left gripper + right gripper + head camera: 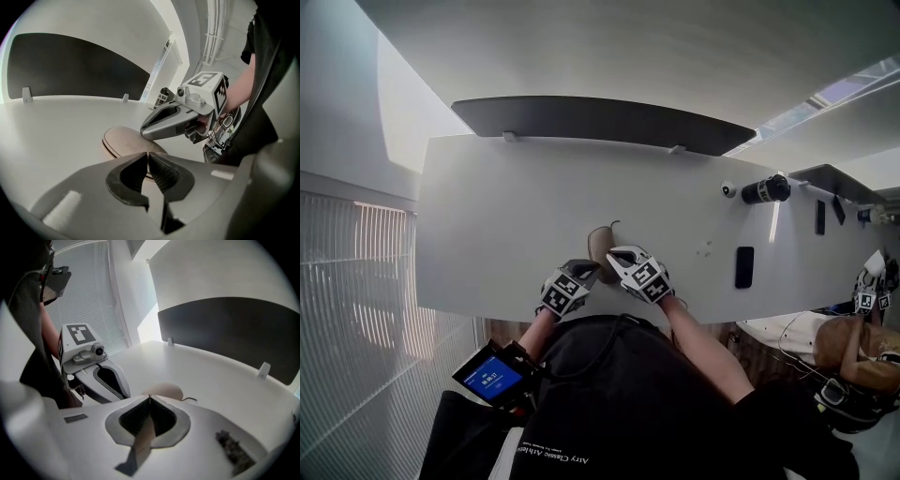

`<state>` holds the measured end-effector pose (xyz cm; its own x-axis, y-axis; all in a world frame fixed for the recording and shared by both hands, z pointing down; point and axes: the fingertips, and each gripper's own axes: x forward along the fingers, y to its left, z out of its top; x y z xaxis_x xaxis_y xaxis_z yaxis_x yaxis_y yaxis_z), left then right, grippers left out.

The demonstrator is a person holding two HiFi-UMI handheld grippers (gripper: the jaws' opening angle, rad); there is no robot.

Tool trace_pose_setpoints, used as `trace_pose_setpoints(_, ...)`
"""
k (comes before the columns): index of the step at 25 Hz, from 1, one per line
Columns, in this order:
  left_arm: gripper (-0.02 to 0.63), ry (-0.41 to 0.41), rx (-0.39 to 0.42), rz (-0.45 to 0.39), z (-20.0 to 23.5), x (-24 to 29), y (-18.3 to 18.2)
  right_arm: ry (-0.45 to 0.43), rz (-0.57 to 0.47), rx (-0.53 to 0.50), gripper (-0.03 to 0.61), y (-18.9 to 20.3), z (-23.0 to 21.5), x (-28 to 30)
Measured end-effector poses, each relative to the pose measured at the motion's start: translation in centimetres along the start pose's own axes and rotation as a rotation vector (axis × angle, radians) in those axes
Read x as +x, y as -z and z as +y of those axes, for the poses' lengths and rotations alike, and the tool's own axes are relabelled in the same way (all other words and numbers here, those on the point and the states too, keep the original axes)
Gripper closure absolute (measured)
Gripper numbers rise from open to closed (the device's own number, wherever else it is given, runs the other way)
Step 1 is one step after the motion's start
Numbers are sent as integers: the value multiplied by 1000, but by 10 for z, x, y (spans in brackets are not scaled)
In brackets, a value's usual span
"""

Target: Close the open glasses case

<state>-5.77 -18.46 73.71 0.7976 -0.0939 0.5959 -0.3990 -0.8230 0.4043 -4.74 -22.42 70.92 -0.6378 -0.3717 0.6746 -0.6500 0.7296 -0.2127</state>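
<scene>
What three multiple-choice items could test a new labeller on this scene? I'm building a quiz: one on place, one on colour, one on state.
1. Where is the case?
A. at the table's near edge
B. at its far edge
C. on the floor
2. What colour is the case?
A. black
B. tan
C. blue
3. How are the left gripper's jaws?
A. wide apart
B. tips together
C. holding a pen
Key: 1 A, it lies by the near edge in the head view. 2 B, it is tan in every view. 3 B, the tips meet in its own view.
</scene>
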Motion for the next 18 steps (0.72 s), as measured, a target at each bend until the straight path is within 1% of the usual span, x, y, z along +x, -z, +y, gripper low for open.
trace_pose_setpoints(3,591,-23,28,-32,0,-8,-12,21,-5,96,572,2,-11,-12)
trace_pose_setpoints(5,589,-35,61,-77,-2,-16,-26,53,-61,137,572,-3,-19,-26)
trace_pose_setpoints(7,591,-42,105,-137,-8,-27,-46,82,-141,164,572,-13,-25,-47)
trace_pose_setpoints(11,591,-72,226,-277,-25,-54,-89,126,-314,165,572,-43,-23,-93)
trace_pose_setpoints(13,591,-93,279,-339,-33,-68,-105,122,-385,162,572,-59,-16,-113)
trace_pose_setpoints(15,591,-112,286,-383,-40,-81,-118,99,-428,151,572,-70,-6,-129)
trace_pose_setpoints(18,591,-145,261,-412,-47,-97,-129,85,-461,126,572,-82,7,-145)
